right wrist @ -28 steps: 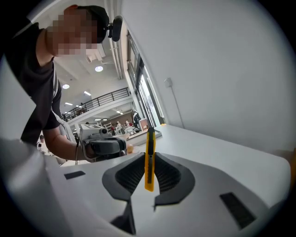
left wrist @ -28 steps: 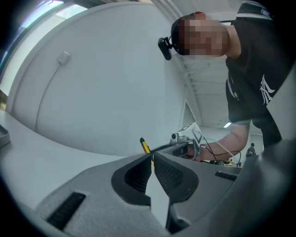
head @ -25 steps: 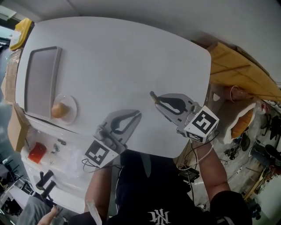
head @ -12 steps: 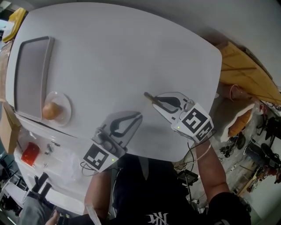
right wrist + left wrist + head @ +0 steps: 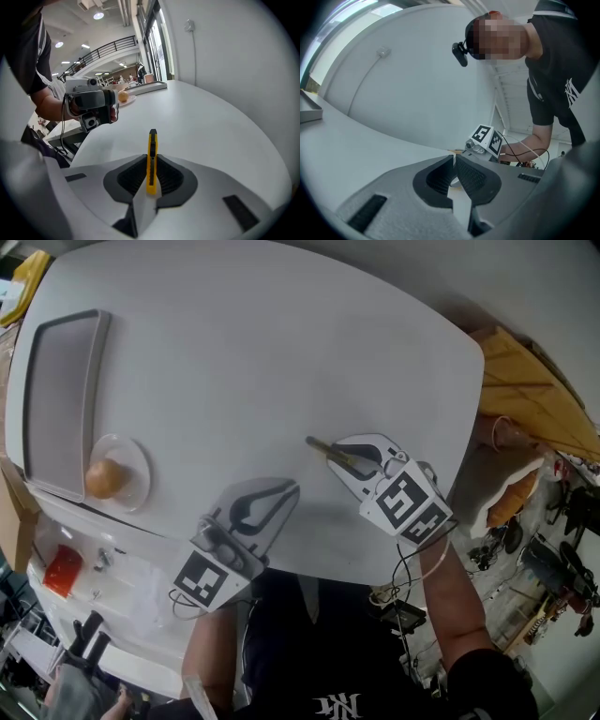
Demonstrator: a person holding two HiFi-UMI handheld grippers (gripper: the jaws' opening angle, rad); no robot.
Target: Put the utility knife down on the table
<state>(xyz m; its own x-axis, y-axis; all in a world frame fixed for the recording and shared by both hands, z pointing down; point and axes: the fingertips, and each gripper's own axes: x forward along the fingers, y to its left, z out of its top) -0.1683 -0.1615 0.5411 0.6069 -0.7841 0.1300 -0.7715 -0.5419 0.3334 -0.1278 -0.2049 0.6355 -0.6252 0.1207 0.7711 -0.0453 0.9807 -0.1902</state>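
Observation:
The yellow utility knife (image 5: 151, 154) is clamped edge-up between the jaws of my right gripper (image 5: 151, 164), its black tip pointing ahead past the fingertips. In the head view the knife (image 5: 321, 447) sticks out to the left of the right gripper (image 5: 345, 456), low over the white table (image 5: 234, 352) near its front right. My left gripper (image 5: 284, 493) hovers at the table's front edge, shut with nothing in it. In the left gripper view its pads (image 5: 471, 176) meet, and the right gripper's marker cube (image 5: 486, 139) shows beyond them.
A grey tray (image 5: 56, 399) lies at the table's far left. A clear plate (image 5: 141, 460) holding a round orange-brown item (image 5: 105, 477) sits in front of it. A wooden board (image 5: 525, 390) lies off the table's right edge, and a cluttered white shelf (image 5: 112, 577) stands below left.
The head camera has shifted. My right gripper, still shut on the knife, has edged slightly further in from the table's right edge. The left gripper has hardly moved.

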